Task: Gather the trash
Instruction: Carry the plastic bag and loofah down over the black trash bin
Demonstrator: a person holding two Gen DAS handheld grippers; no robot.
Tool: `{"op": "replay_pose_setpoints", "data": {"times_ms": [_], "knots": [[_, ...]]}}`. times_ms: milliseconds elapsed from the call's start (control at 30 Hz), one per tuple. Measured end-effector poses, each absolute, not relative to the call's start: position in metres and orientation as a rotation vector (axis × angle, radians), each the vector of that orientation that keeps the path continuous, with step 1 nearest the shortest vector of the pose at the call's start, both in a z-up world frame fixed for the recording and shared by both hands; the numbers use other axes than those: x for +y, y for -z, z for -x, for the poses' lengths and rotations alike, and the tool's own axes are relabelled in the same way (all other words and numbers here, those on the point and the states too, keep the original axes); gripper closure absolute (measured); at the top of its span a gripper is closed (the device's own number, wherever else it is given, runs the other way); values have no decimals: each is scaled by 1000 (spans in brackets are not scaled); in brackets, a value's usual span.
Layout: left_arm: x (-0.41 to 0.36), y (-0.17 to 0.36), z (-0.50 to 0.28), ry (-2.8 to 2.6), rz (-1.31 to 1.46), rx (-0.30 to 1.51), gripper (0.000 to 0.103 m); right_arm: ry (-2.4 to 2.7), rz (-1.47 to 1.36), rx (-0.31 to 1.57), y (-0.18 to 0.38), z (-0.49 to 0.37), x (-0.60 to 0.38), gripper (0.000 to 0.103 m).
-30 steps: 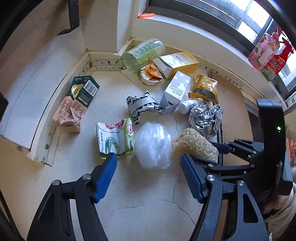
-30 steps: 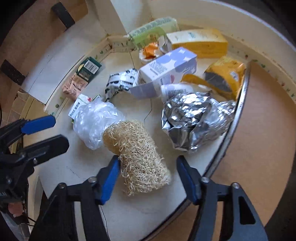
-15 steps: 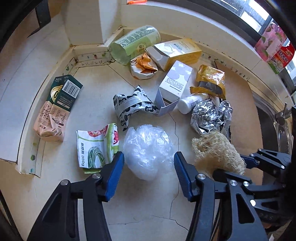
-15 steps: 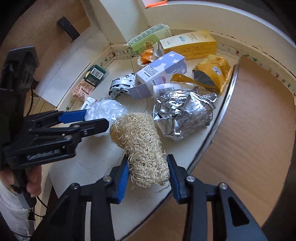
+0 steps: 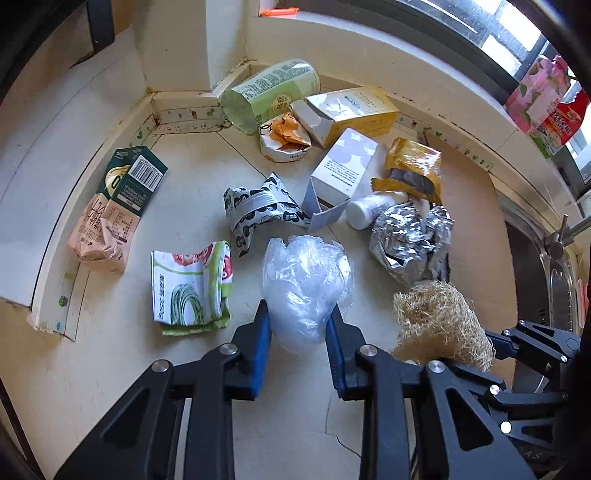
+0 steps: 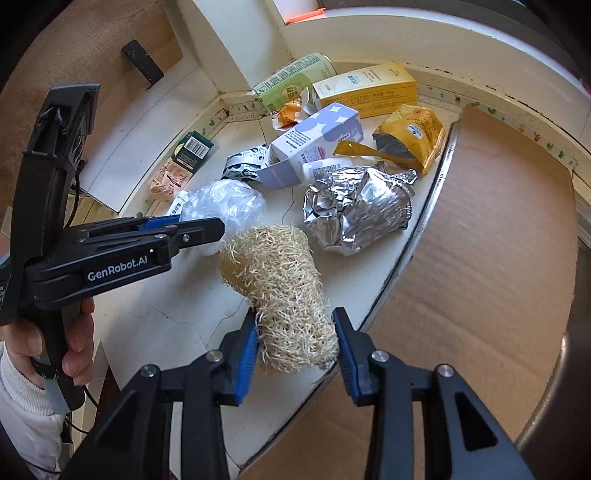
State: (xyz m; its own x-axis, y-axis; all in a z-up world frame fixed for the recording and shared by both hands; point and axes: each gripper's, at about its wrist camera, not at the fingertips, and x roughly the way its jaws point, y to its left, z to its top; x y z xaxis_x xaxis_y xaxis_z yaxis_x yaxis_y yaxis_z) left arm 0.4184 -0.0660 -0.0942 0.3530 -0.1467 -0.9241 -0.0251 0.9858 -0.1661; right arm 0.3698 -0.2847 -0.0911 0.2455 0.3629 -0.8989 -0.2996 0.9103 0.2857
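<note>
Counter (image 6: 162, 325): loofah (image 6: 284, 295) long axis away from R gripper (image 6: 295, 347).

cream counter (image 5: 110, 369) w/ cracked surface, tiled backsplash strip along the wall. brown cardboard sheet (image 6: 491, 258) covers the sink side, steel sink rim (image 5: 561, 280) showing beside it. pink + red refill pouches (image 5: 543, 107) on window ledge, orange item (image 5: 279, 12) further along.
</note>
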Motion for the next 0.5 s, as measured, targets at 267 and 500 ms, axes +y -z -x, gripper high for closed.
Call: {"op": "replay_pose_setpoints", "data": {"times_ms": [267, 500], "knots": [[-68, 55, -363, 111, 150, 1142, 77, -423, -50, 1185, 64, -337, -280, 65], [-61, 22, -301, 141, 151, 1091, 77, -390, -53, 1134, 41, -296, -268, 65]]}}
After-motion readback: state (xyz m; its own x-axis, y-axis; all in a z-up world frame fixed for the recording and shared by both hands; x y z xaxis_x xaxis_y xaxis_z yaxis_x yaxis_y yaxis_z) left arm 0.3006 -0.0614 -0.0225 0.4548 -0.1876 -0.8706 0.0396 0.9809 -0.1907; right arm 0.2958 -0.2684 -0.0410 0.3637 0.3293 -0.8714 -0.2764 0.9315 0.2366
